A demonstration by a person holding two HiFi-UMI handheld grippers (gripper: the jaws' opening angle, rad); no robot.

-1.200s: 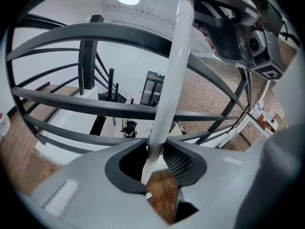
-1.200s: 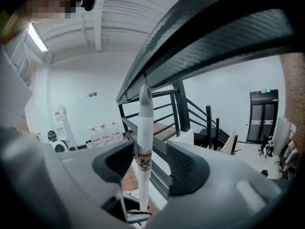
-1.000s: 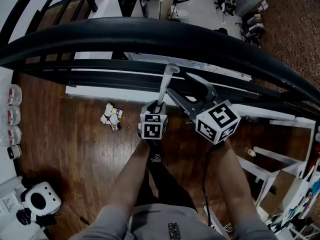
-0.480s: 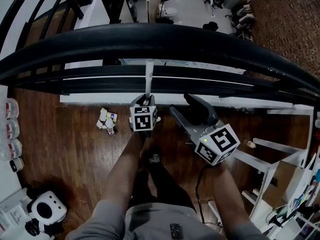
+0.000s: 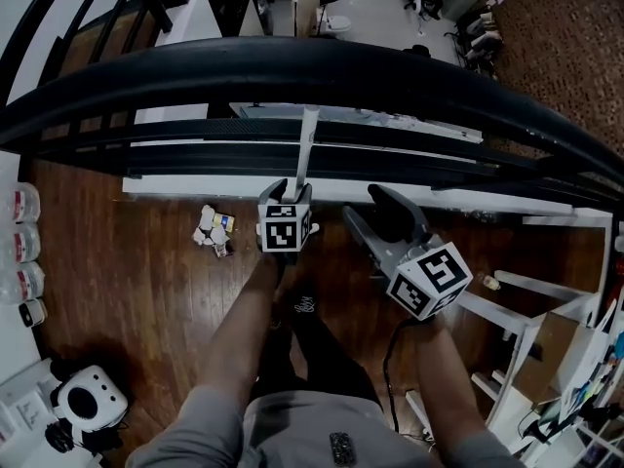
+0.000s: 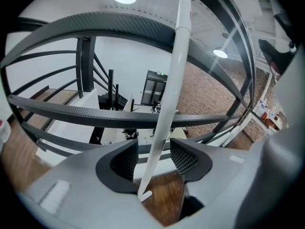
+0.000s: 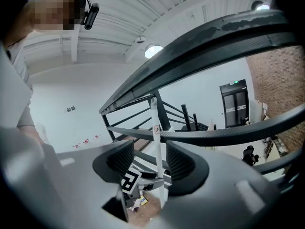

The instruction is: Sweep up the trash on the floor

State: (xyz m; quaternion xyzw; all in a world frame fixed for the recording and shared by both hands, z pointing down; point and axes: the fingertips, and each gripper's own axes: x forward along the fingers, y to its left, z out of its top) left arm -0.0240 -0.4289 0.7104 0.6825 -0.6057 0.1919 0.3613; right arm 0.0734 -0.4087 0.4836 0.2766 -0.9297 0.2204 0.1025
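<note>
A long white broom handle [image 5: 305, 144] rises from my left gripper [image 5: 291, 191] up past the black railing. In the left gripper view the handle [image 6: 171, 80] runs between the jaws of the left gripper [image 6: 153, 149], which are opening, with a gap on each side of it. My right gripper [image 5: 366, 210] hangs to the right of the handle, apart from it, and its jaws are closing on nothing. In the right gripper view the handle [image 7: 157, 147] stands beyond the right gripper [image 7: 148, 159]. A small pile of trash [image 5: 213, 230] lies on the wooden floor, left of the left gripper.
A thick black railing [image 5: 312, 66] with lower bars crosses in front of me. Pale bottles [image 5: 21, 242] line the left edge, and a white device [image 5: 86, 403] sits at the bottom left. A white frame [image 5: 531, 291] stands at the right. A white ledge [image 5: 185, 185] borders the floor.
My right gripper has drawn back to the right, away from the handle. The left gripper and the handle shifted slightly left, and the handle now leans a little to the right.
</note>
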